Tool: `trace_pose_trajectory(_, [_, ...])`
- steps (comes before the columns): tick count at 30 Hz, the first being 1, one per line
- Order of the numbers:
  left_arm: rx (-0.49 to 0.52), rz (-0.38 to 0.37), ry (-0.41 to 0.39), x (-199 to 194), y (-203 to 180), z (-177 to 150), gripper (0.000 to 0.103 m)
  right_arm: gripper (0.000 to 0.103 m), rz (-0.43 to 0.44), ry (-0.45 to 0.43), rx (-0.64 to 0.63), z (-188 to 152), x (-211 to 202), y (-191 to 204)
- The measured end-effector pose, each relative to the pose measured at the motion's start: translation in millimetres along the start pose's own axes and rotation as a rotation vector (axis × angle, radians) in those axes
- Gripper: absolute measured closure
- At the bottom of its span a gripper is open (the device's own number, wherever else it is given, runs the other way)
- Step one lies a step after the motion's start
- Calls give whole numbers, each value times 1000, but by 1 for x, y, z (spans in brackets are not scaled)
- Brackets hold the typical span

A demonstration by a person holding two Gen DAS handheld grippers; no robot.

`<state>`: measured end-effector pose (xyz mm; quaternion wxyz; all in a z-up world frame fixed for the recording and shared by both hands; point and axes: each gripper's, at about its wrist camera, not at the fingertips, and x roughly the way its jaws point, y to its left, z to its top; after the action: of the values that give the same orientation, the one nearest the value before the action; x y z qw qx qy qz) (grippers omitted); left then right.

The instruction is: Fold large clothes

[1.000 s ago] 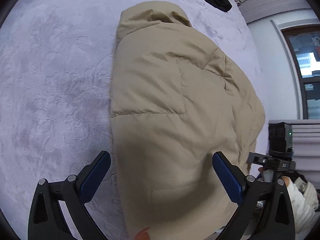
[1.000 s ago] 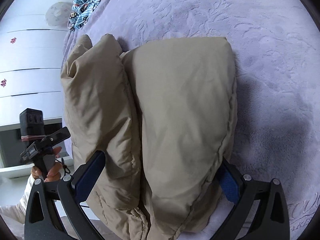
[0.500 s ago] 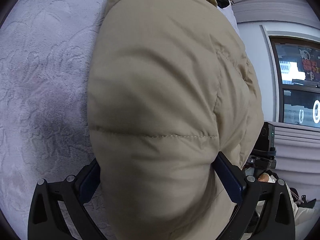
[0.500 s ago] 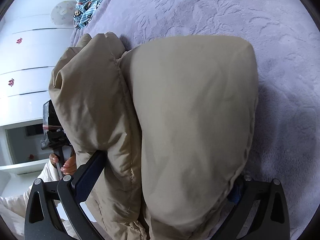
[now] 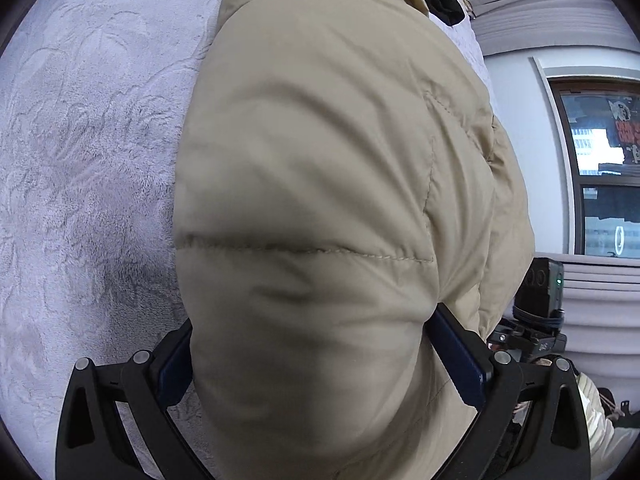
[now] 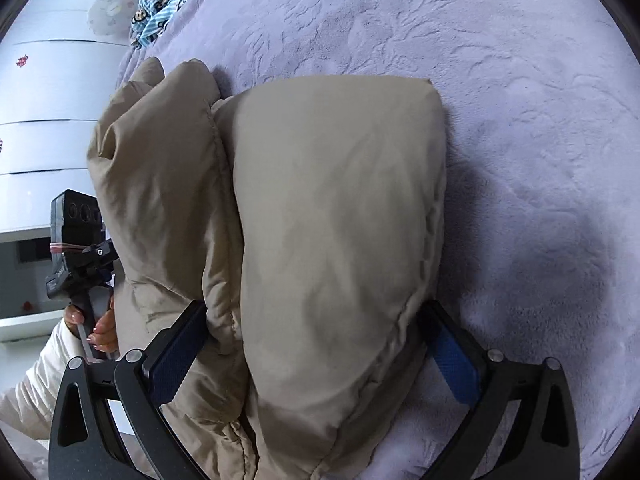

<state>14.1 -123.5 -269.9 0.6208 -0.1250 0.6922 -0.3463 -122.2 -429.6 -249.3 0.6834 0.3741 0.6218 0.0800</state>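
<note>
Having closed in since a second earlier, the left gripper and right gripper each squeezed the beige puffer jacket, which lay lengthwise away from both cameras.

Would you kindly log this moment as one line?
step: folding | left gripper: around jacket | right gripper: around jacket | surface: blanket

A puffy beige quilted jacket lies folded into a thick bundle on a lavender plush bed. Its smooth upper layer is doubled over a rumpled lower layer, with stitched seams crossing the padded fabric.
</note>
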Motion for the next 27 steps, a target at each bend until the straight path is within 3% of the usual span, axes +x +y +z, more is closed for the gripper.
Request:
trace_pose_trajectory(3, [-17, -6, -3, -1, 4, -2, 1, 0, 84, 4, 37, 8, 8, -3])
trace_pose_trajectory(7, [-17, 51, -28, -5, -4, -8, 1, 0, 88, -22, 82, 3, 6, -7])
trace_pose_trajectory(9, [6, 96, -49, -7, -18, -12, 10, 4, 94, -36, 120, -2, 3, -8])
trace_pose_trajectory(11, [22, 133, -70, -12, -31, -17, 16, 28, 133, -46, 134, -8, -5, -8])
trace_pose_trajectory(14, [59, 173, -101, -21, -51, -24, 24, 51, 178, -57, 134, -15, -14, -4])
trace_pose_trajectory(15, [74, 181, -114, -25, -59, -28, 25, 53, 196, -63, 138, -17, -18, -2])
trace_pose_trajectory(19, [99, 163, -148, -42, -75, -41, 25, 55, 272, -79, 133, -24, -29, 7])
trace_pose_trajectory(27, [92, 105, -222, -93, -70, -46, 25, 55, 280, -112, 63, -24, -35, 58])
